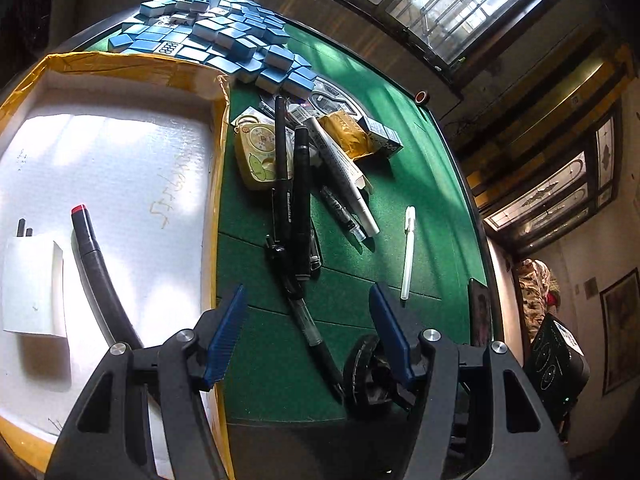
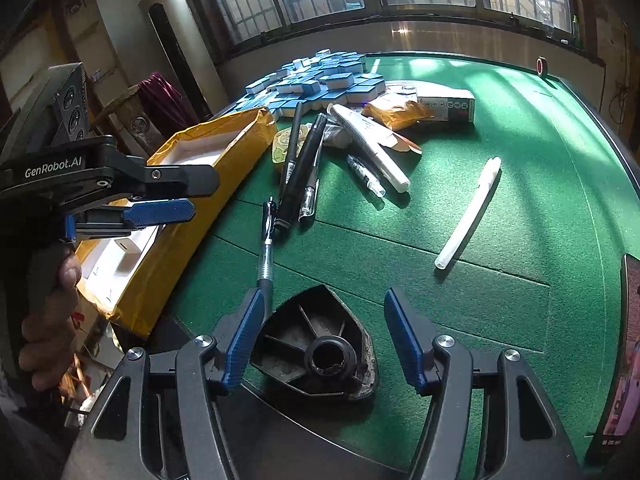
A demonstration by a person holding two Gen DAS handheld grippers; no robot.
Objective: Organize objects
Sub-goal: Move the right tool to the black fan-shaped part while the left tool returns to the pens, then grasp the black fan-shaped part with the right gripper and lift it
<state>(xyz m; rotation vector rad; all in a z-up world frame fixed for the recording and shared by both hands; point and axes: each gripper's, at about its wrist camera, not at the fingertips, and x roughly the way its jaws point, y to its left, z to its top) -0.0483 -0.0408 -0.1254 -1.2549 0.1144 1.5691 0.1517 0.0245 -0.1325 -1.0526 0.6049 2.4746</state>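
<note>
A yellow-taped white foam box [image 1: 120,168] lies at the left of the green table; it shows in the right wrist view [image 2: 208,160] too. Inside it lie a black marker with a red cap [image 1: 90,252] and a white charger [image 1: 34,284]. Black pens [image 1: 296,200] and a clear pen [image 1: 316,332] lie beside the box. A white pen [image 1: 409,252] lies alone to the right [image 2: 470,214]. My left gripper [image 1: 308,328] is open and empty above the clear pen. My right gripper [image 2: 324,336] is open and empty over a black triangular plastic part [image 2: 316,348].
A heap of blue mahjong tiles [image 1: 224,36] covers the far side. A white tube [image 1: 344,168], a yellow case [image 1: 258,152], a yellow packet [image 1: 348,132] and a small carton [image 2: 446,106] lie mid-table. A phone [image 2: 624,360] rests at the right edge. A tape roll [image 2: 542,66] sits far right.
</note>
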